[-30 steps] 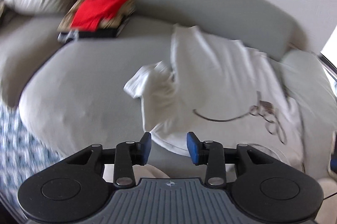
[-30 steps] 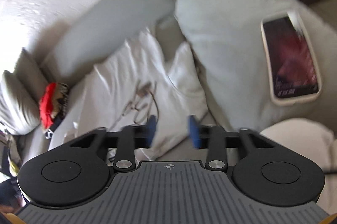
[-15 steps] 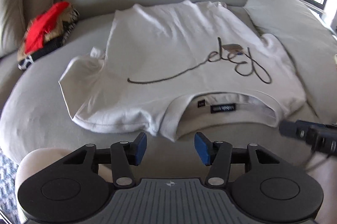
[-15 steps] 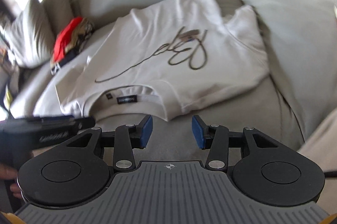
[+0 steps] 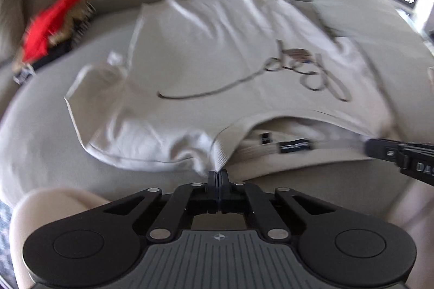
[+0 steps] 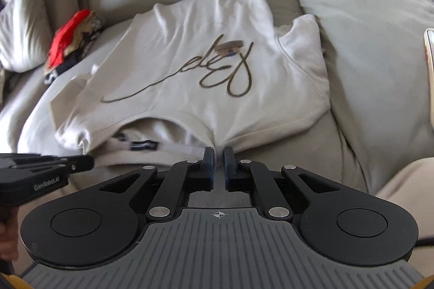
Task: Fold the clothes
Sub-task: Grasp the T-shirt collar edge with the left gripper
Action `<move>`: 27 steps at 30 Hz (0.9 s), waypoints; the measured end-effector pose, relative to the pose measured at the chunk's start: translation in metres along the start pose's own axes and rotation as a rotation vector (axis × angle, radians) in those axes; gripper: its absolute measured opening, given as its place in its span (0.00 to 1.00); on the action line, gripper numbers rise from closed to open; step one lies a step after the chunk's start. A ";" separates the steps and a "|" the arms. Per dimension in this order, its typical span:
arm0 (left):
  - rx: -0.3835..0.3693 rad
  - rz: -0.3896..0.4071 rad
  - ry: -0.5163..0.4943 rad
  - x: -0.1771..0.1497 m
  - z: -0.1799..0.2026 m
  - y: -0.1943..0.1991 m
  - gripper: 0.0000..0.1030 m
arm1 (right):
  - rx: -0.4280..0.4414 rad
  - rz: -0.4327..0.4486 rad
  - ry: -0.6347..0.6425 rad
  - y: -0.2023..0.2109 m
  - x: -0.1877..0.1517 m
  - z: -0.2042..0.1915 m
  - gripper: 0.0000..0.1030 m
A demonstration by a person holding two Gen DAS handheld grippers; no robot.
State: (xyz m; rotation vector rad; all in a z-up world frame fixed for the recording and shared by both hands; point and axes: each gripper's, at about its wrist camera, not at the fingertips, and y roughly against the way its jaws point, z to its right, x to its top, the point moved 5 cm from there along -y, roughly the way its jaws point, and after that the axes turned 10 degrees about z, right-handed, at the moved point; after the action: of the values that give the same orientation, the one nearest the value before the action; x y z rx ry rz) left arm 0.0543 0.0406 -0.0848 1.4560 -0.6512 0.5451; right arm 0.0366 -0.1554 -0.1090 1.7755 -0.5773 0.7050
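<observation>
A white T-shirt (image 5: 217, 66) with a dark script print lies face up on a grey sofa seat, collar towards me; it also shows in the right wrist view (image 6: 190, 66). My left gripper (image 5: 218, 175) is shut on the shirt's left shoulder edge beside the collar. My right gripper (image 6: 219, 153) has its jaws nearly closed around the right shoulder edge beside the collar, with a narrow gap between the pads. Each gripper shows at the edge of the other's view: the right one (image 5: 401, 156) and the left one (image 6: 46, 167).
A pile of red and dark clothes (image 5: 51, 31) sits at the seat's far left, also in the right wrist view (image 6: 70, 39). Cushions (image 6: 366, 31) lie to the right and a pillow (image 6: 24, 25) at far left. A phone edge (image 6: 430, 50) rests on the right cushion.
Both grippers have moved in onto the shirt's near shoulder edges and closed from wide open. The left one now pinches the fabric and has lifted it slightly.
</observation>
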 end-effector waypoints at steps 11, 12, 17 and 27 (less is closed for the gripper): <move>-0.076 -0.081 -0.058 -0.019 0.006 0.010 0.35 | -0.003 0.086 -0.067 0.021 0.012 0.021 0.39; -0.075 -0.038 -0.029 -0.011 0.005 0.013 0.37 | -0.006 0.109 -0.083 0.022 0.016 0.023 0.39; 0.027 0.118 0.045 0.027 0.000 0.002 0.39 | -0.007 0.171 -0.093 0.000 0.037 0.025 0.39; 0.197 0.075 -0.073 0.016 0.008 -0.044 0.41 | -0.042 0.063 0.020 -0.047 0.019 0.024 0.36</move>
State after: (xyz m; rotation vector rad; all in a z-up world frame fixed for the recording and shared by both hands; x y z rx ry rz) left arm 0.0957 0.0300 -0.1055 1.6475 -0.7283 0.6310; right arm 0.0863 -0.1648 -0.1328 1.7154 -0.6321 0.7483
